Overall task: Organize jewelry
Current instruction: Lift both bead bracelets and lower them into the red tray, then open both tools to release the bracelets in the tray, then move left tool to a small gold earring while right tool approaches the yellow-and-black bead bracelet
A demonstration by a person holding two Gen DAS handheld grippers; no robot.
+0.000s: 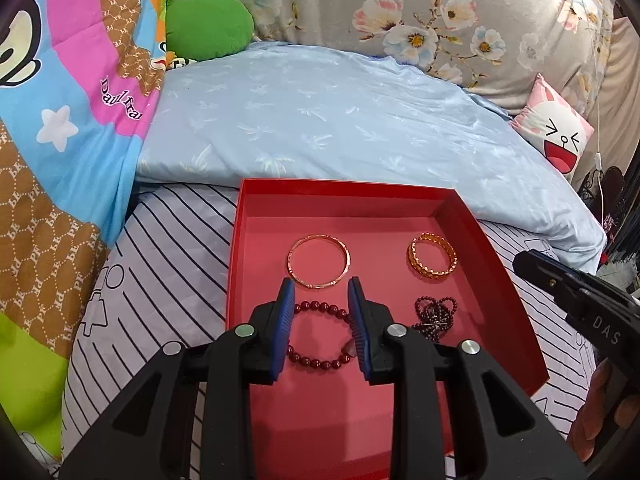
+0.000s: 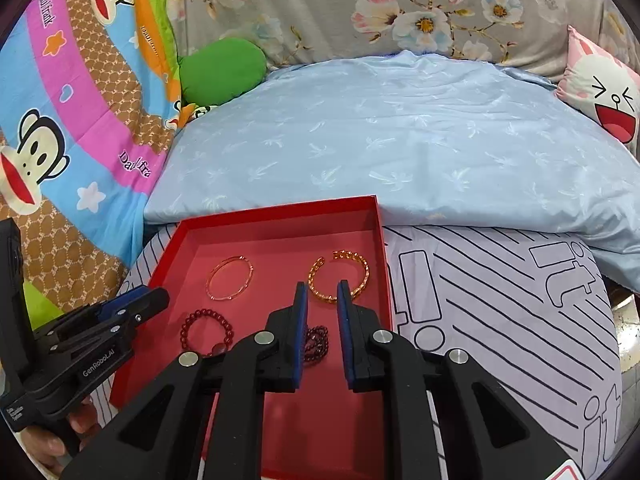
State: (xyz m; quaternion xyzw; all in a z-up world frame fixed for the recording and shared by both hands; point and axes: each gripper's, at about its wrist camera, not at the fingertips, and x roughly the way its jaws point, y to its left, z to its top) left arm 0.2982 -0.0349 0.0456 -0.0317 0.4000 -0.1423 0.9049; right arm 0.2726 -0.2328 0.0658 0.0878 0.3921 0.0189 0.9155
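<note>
A bed fills the scene, spread with a pale lilac sheet (image 2: 500, 320) printed with black lines. Across its far part lies a light blue quilt (image 1: 320, 120). Behind that rises grey bedding with flowers (image 1: 400, 8). On the left hangs a bright cartoon monkey blanket (image 2: 60, 140), with a green cushion (image 1: 208, 26) beside it. A pink rabbit-face pillow (image 1: 554, 128) sits far right.

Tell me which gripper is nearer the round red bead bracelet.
Left. The left gripper hangs right over the red bead bracelet, jaws open, straddling it. The right gripper sits over the neighbouring dark bead strand, off to the bracelet's right.
</note>
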